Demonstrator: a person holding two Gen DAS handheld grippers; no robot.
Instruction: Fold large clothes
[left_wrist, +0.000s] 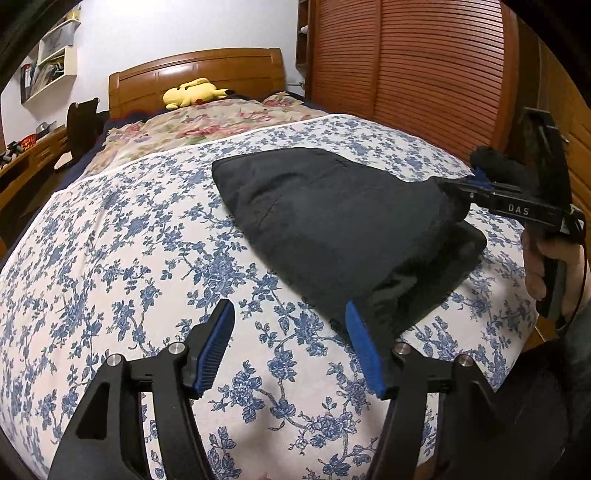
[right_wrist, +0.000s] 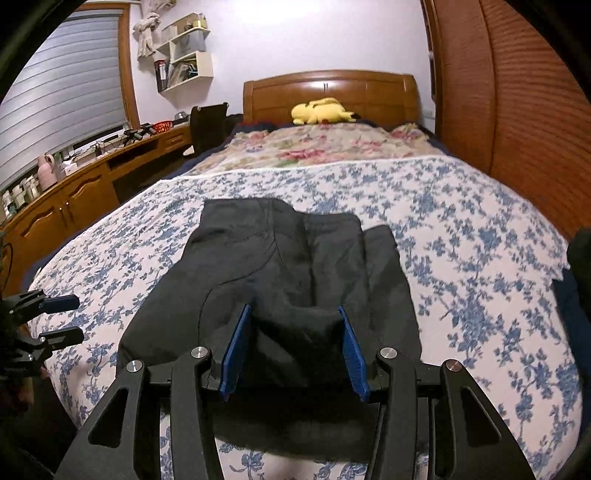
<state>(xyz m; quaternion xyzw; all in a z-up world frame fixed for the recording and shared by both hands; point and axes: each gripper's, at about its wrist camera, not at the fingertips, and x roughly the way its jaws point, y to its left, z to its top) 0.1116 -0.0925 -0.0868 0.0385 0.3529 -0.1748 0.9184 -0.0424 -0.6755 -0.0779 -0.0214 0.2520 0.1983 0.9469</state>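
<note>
A dark, partly folded garment (left_wrist: 332, 218) lies on the bed's blue-flowered sheet (left_wrist: 129, 240); it also fills the middle of the right wrist view (right_wrist: 280, 266). My left gripper (left_wrist: 290, 317) is open and empty, low over the sheet, its right pad (left_wrist: 362, 347) against the garment's near edge. It shows at the left edge of the right wrist view (right_wrist: 66, 319). My right gripper (right_wrist: 295, 317) stands wide open with a bunched fold of the garment between its pads, raised off the bed. In the left wrist view it holds the cloth's right end (left_wrist: 476, 177).
A yellow plush toy (left_wrist: 194, 92) and a pink-flowered quilt (left_wrist: 207, 125) lie near the wooden headboard (right_wrist: 328, 92). A slatted wooden wardrobe (left_wrist: 424, 66) runs along the bed's right side. A wooden desk (right_wrist: 85, 184) with clutter stands at the left.
</note>
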